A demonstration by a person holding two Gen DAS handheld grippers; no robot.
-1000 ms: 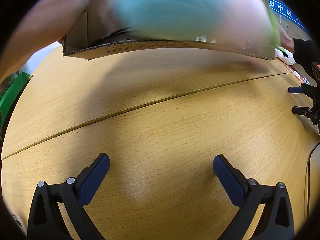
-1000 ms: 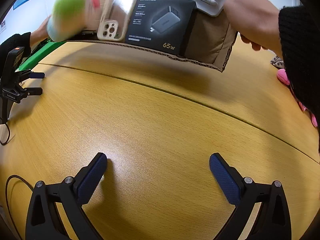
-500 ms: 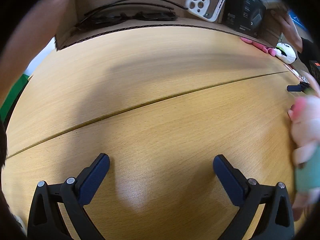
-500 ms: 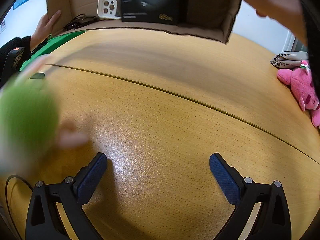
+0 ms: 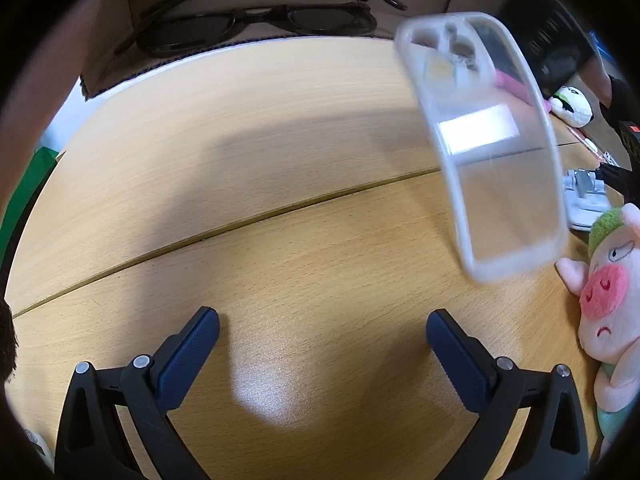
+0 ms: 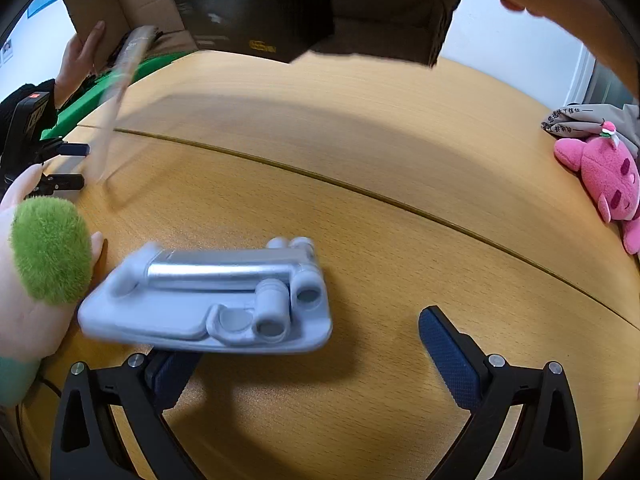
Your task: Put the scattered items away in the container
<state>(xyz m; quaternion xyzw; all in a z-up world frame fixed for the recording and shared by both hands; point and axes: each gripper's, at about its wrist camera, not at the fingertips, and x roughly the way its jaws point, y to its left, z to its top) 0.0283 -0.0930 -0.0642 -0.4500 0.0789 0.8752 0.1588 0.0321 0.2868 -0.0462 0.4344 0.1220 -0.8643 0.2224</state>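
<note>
Cardboard box (image 6: 384, 20) tipped, phone case (image 5: 492, 152) airborne

low wrist views, facing shared table (image 5: 280, 160)

We see a pale wooden tabletop (image 5: 280, 152) crossed by a dark seam (image 6: 360, 196) (glossy under overhead light), with white wall (image 6: 516, 52) behind.

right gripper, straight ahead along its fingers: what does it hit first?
Probably the grey phone stand, blurred just past the right gripper and over its left finger; whether it has landed or is falling is unclear. Beyond it lies bare table, then the tipped cardboard box.
</note>
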